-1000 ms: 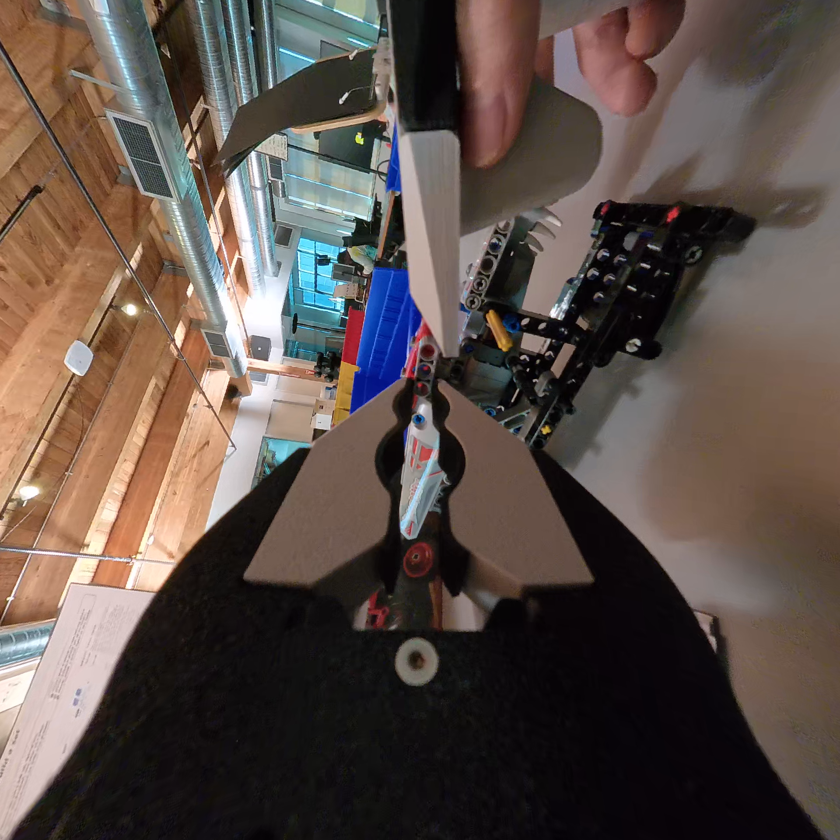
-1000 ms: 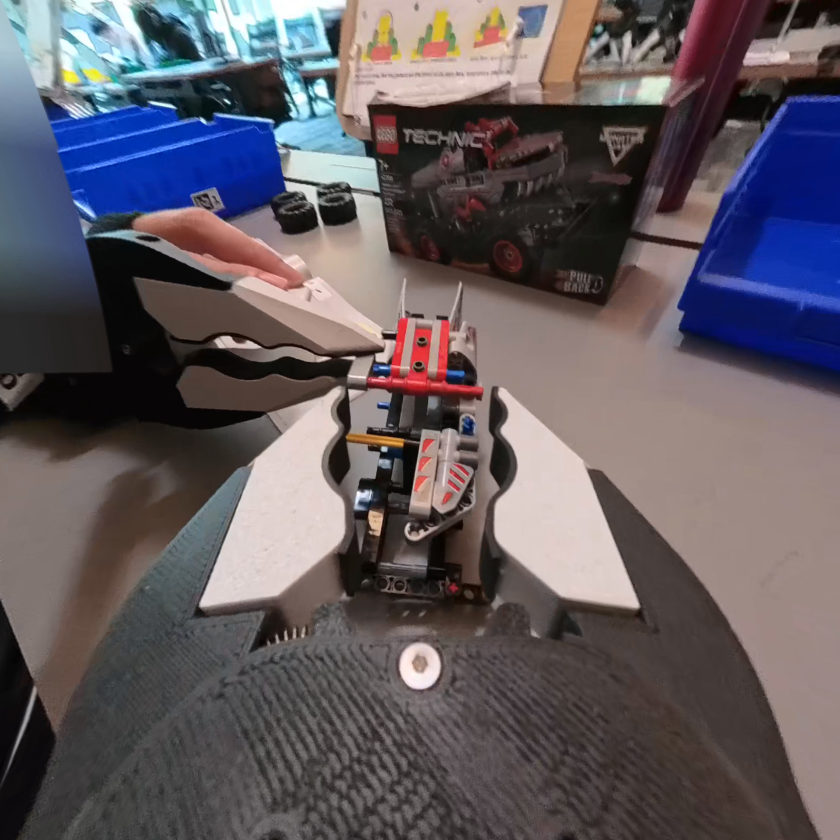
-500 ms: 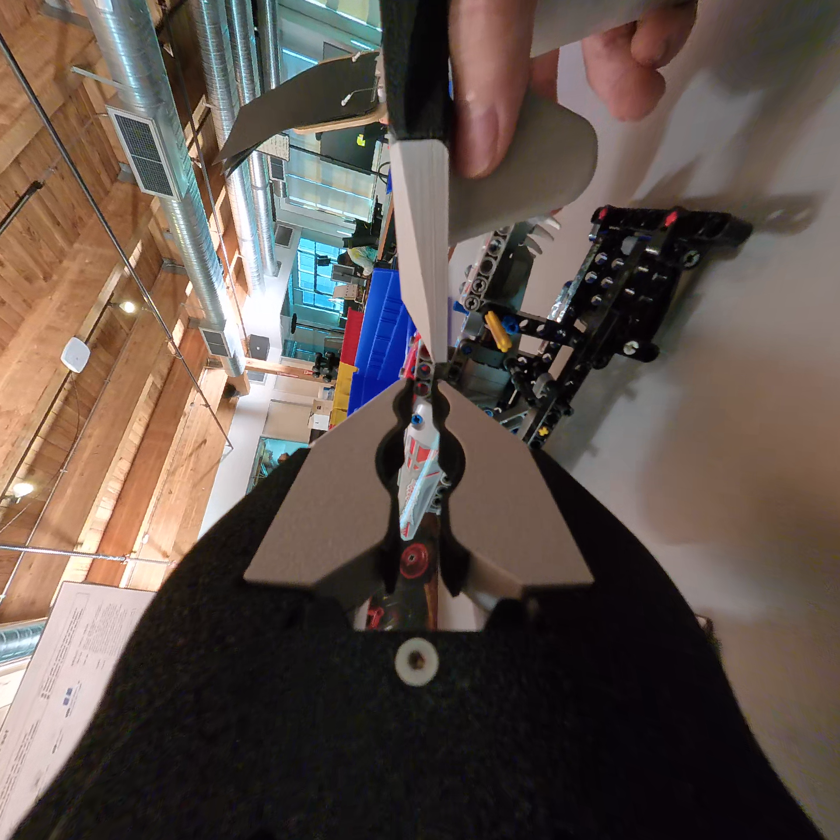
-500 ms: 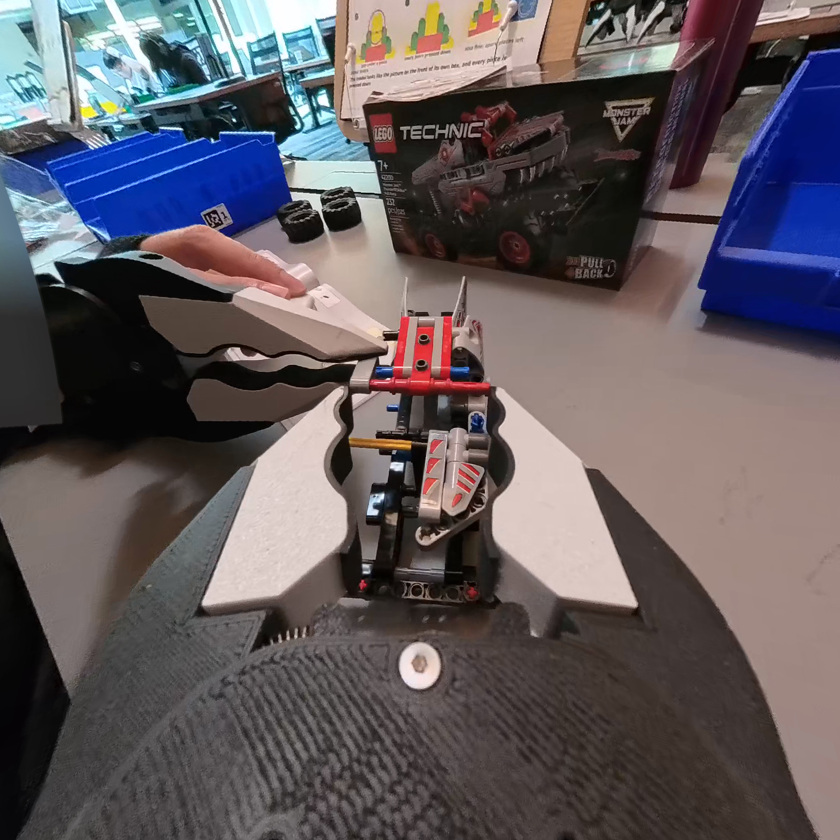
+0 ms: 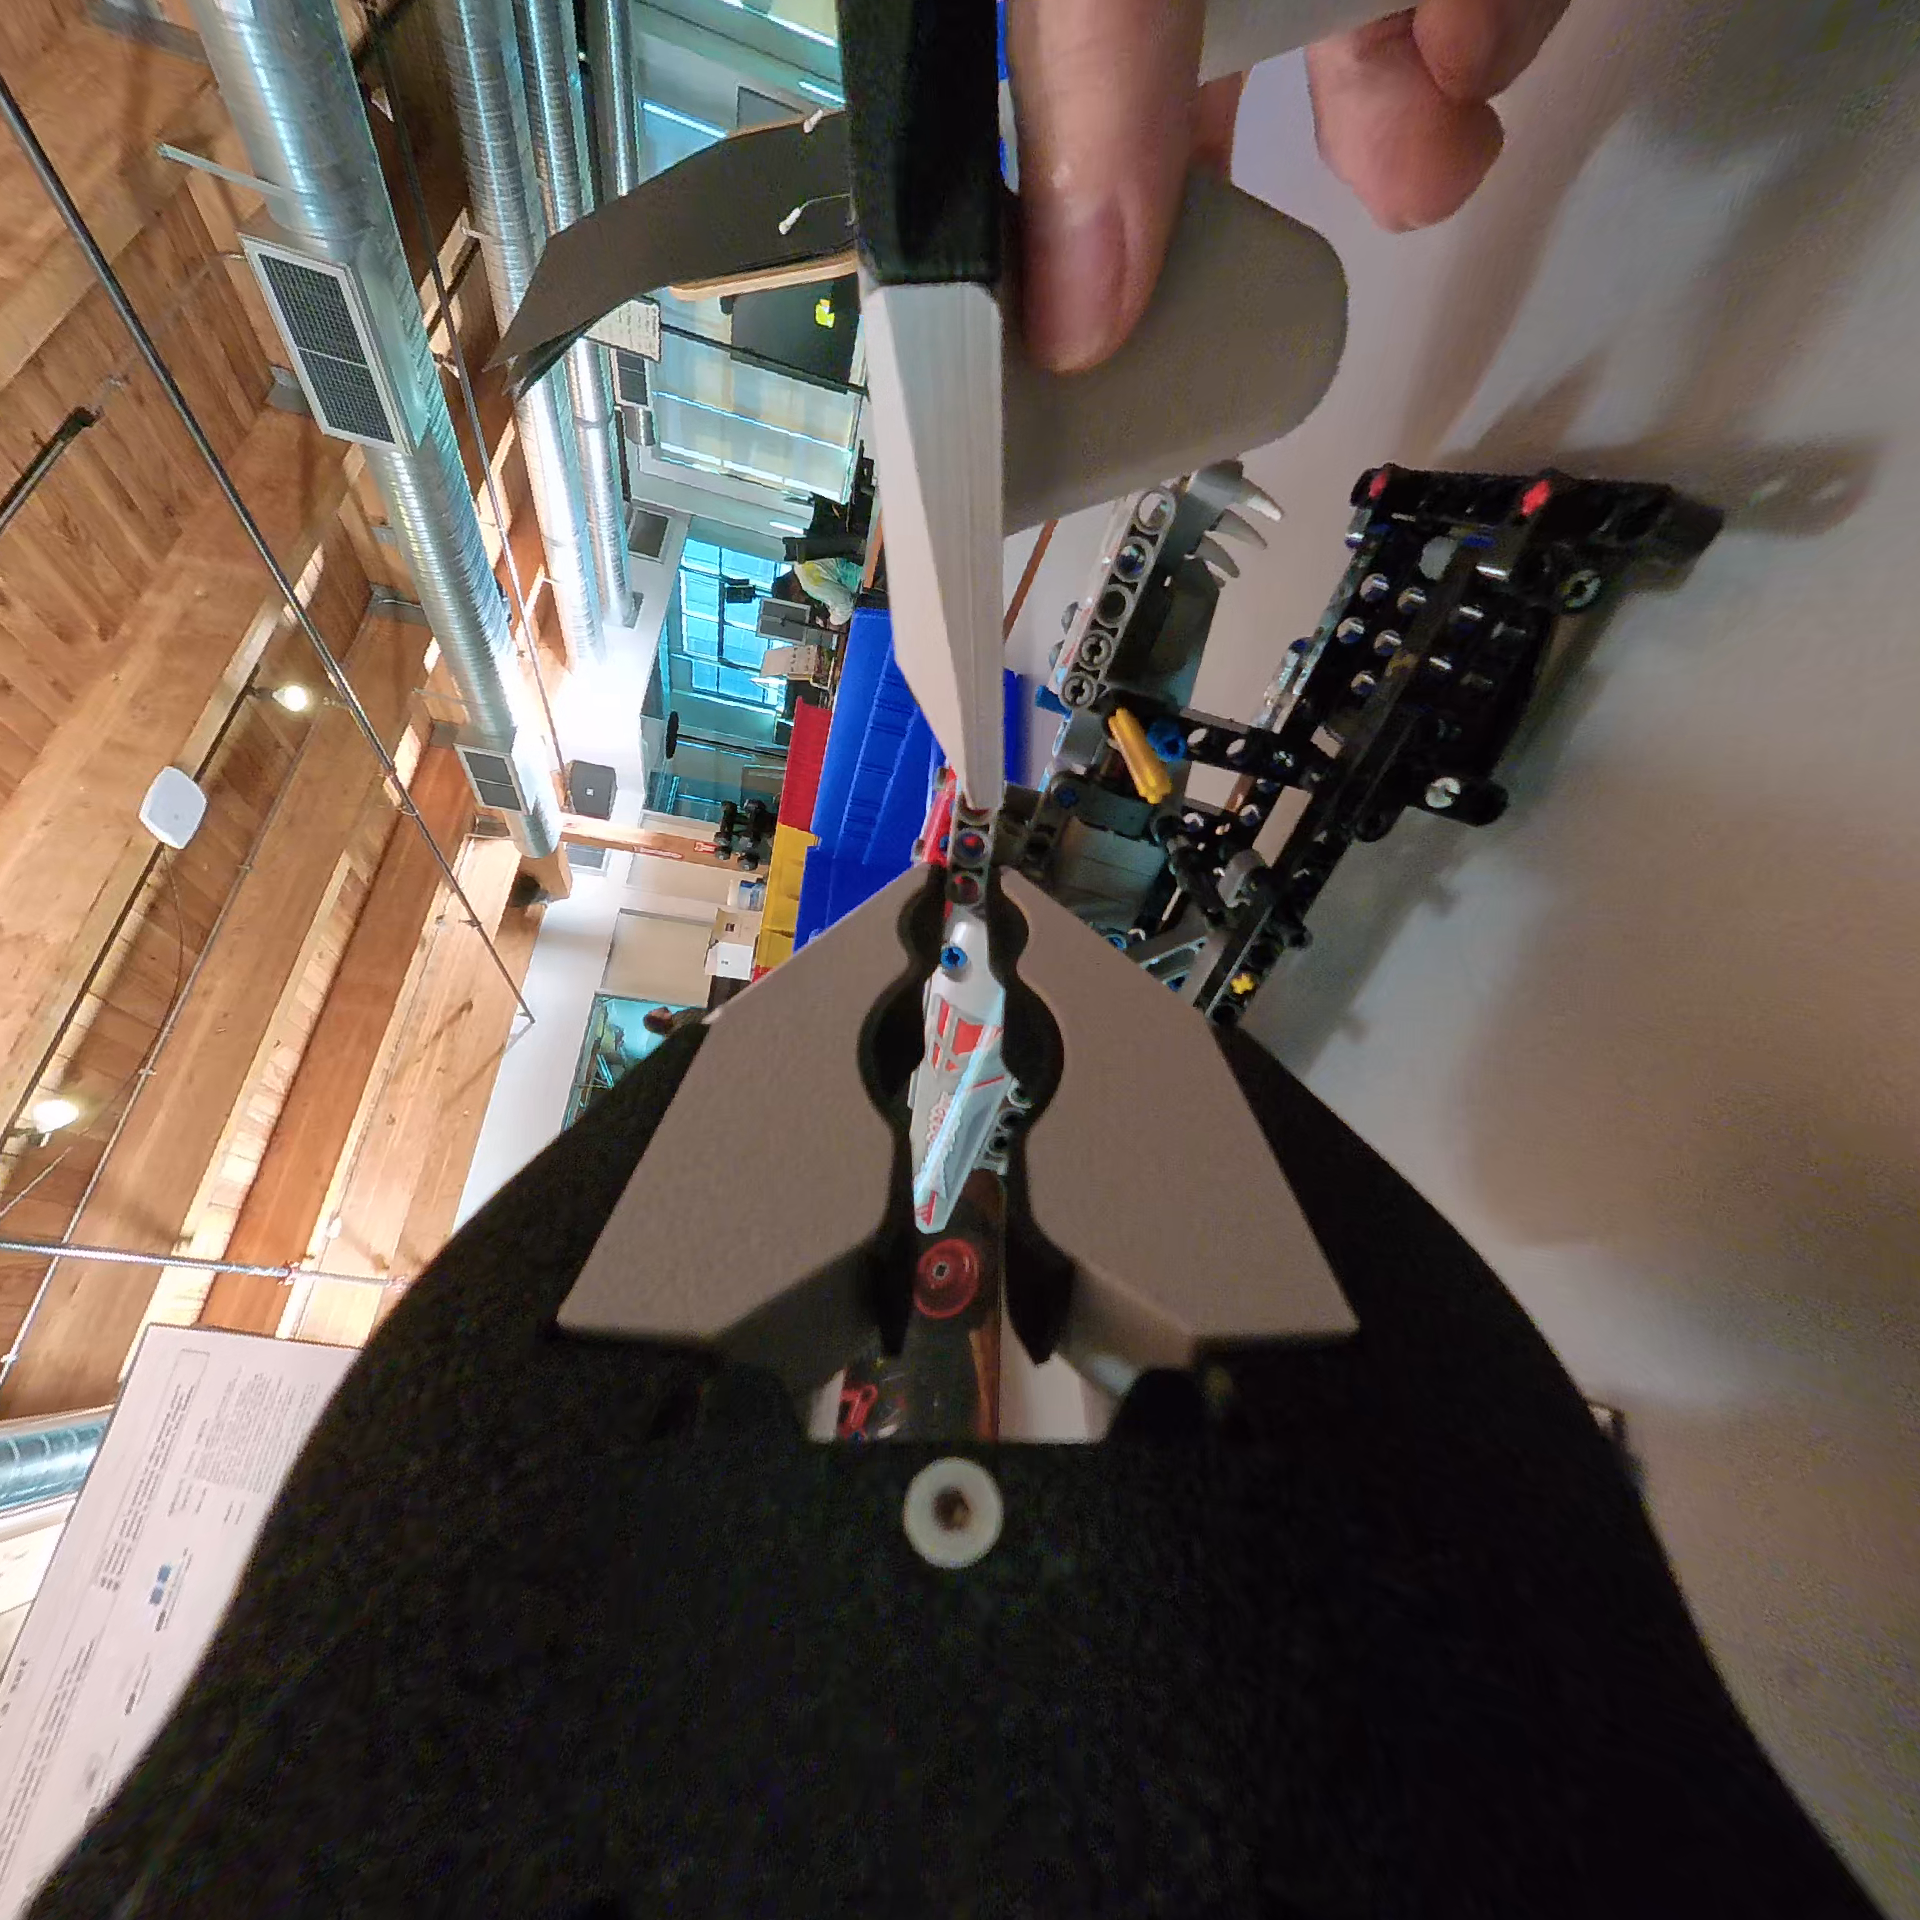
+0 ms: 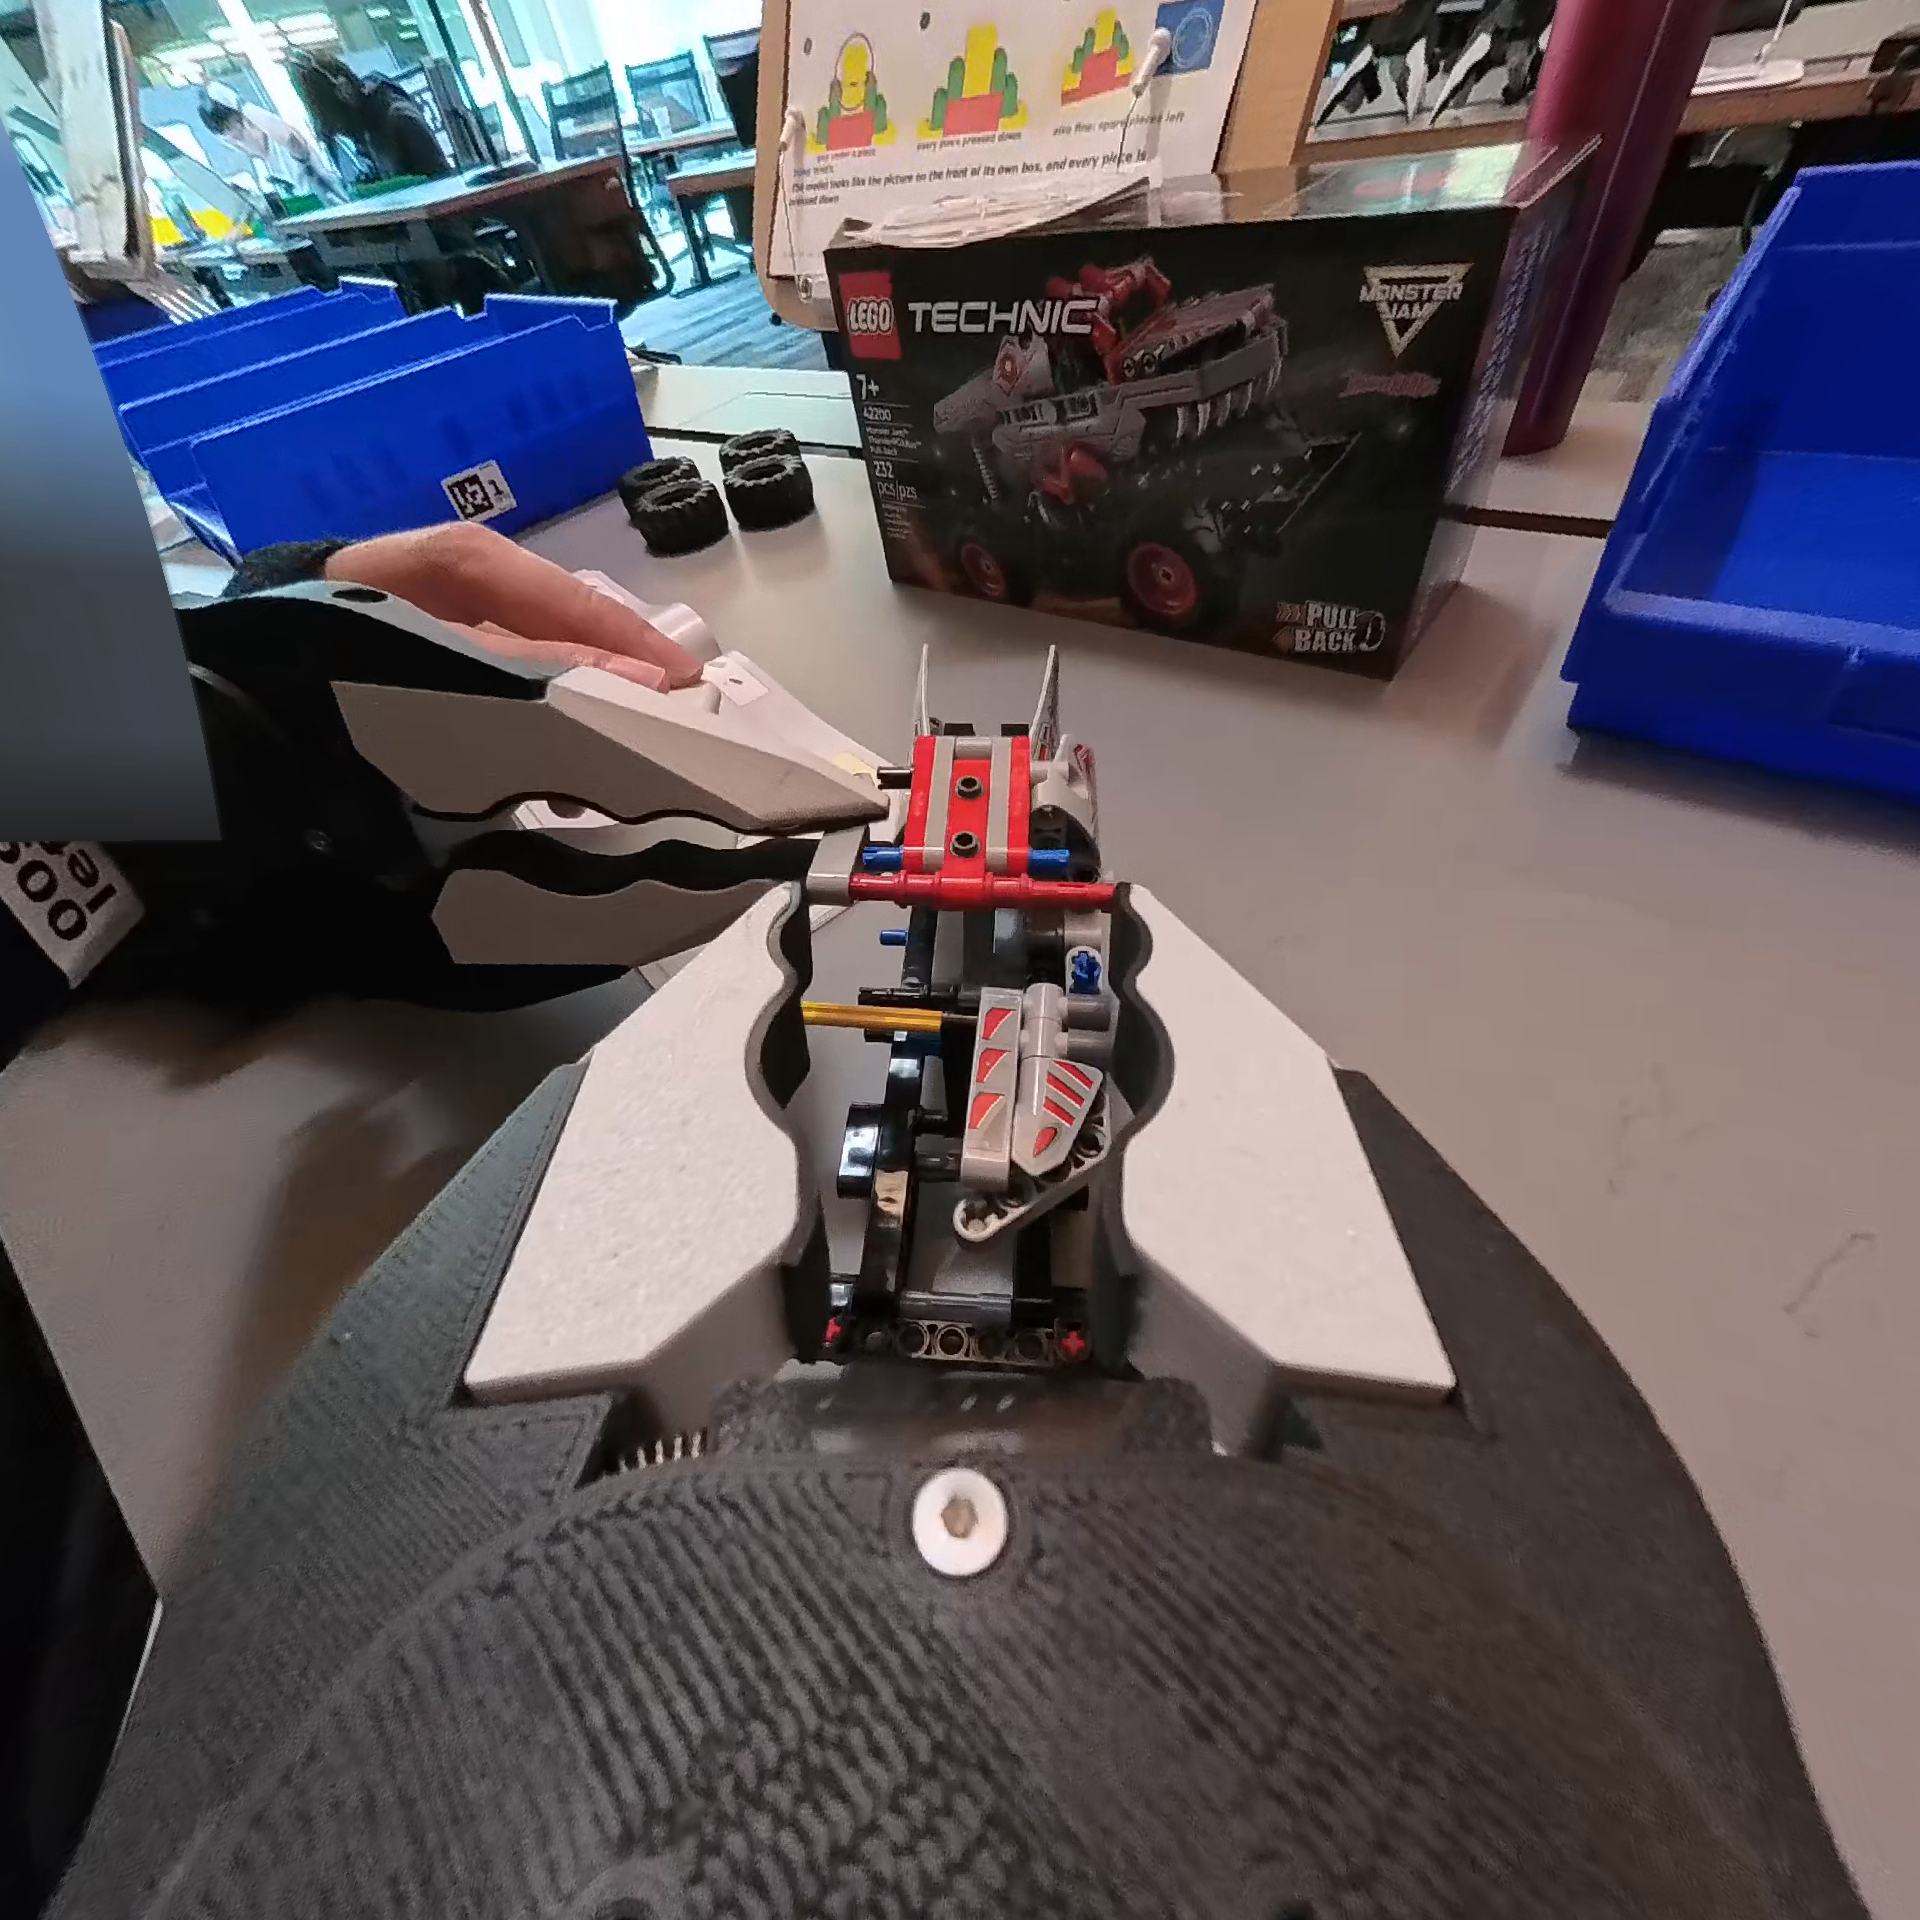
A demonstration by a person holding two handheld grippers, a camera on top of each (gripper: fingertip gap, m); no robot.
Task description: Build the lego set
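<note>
The partly built lego truck (image 6: 966, 821) has a black frame, a red and grey top and a grey panel with red stripes (image 6: 1029, 1091). My right gripper (image 6: 961, 914) is shut on it, one finger on each side, holding it just above the grey table (image 6: 1455, 935). My left gripper (image 6: 831, 842) comes in from the left, turned on its side. Its tips are pinched on a small grey piece (image 6: 831, 873) at the left end of the truck's red axle. In the left wrist view my left gripper (image 5: 966, 894) meets the truck (image 5: 1403, 707), and one finger (image 5: 940, 571) of the right gripper reaches down from above.
The lego set's black box (image 6: 1174, 436) stands behind the truck. Three black tyres (image 6: 717, 488) lie to its left. Blue bins stand at the back left (image 6: 395, 416) and at the right (image 6: 1766, 540). A person's hand (image 6: 520, 603) rests on the left gripper.
Both grippers keep their hold. The truck and right gripper have shifted slightly, and the left tips sit a little closer against the red top.
</note>
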